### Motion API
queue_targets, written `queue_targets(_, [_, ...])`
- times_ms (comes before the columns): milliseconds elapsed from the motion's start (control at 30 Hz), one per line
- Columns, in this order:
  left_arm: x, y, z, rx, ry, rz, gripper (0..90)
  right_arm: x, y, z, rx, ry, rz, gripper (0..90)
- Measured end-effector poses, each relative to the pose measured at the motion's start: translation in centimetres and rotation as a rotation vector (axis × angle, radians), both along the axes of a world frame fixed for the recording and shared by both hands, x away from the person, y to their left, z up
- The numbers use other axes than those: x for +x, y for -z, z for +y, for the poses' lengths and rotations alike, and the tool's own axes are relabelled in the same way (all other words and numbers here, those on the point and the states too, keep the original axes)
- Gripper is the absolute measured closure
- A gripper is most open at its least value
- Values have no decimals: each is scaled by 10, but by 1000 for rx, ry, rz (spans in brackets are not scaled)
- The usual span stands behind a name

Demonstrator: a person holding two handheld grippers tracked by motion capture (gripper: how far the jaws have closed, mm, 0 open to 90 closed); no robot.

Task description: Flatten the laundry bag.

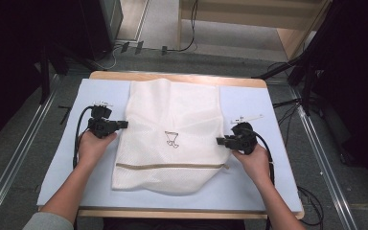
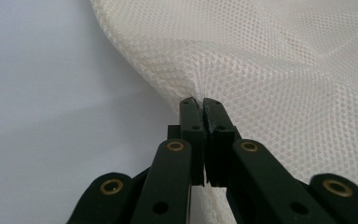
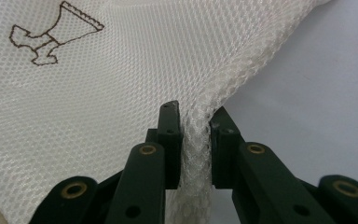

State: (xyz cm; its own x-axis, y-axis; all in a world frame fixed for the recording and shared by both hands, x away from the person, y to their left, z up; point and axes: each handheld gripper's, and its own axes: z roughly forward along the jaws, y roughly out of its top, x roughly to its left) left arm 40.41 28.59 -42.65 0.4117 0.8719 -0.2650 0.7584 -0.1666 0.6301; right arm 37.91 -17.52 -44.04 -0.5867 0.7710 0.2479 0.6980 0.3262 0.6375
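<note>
Bare pale-blue mat (image 1: 249, 187) open along the near edge and both side margins, white mesh laundry bag (image 1: 172, 115) covering the middle, small white tag (image 1: 247, 117) lying near the right margin, both grippers at the bag's side edges.

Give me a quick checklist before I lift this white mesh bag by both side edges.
1. Left hand-held gripper shut on the white mesh laundry bag: ok.
2. Right hand-held gripper has mesh bunched between its jaws, a gap remains: grip firmness cannot tell.
3. Both grips at similar height on opposite edges: ok.
4. Beige zipper strip closed: cannot tell.
5. Bag lying flat on the pale blue table mat: ok.
</note>
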Motion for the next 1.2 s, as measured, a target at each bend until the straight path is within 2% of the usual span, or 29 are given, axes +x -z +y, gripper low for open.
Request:
queue_targets(200, [11,2,14,0,-28,11,895,17,0,9,13,4,-15,792])
queue_targets(300, [16,5,21,-15,-45,12,895,26,0,16,8,2,-15,791])
queue_targets(367, [20,5,26,-23,-36,33,894,31,1,20,2,0,-15,792])
queue_targets(433, [23,5,31,-63,-34,49,891,36,2,22,4,-3,-14,793])
queue_targets(633, [30,4,37,-52,-57,-2,891,47,10,29,25,9,-6,793])
queue_targets(700, [35,5,39,-33,-55,6,890,49,13,32,19,6,0,792])
queue_targets(800, [37,7,43,-38,-78,2,882,53,16,38,13,11,4,784])
queue_targets(867, [37,8,44,-28,-75,3,874,56,19,41,12,14,2,784])
queue_targets(967, [38,9,46,-45,-82,0,864,59,25,46,-9,25,6,783])
queue_targets(1067, [37,8,50,-60,-89,-2,837,63,29,47,-3,36,-3,775])
queue_targets(1200, [32,5,51,-65,-79,4,759,63,29,46,-4,42,-3,788])
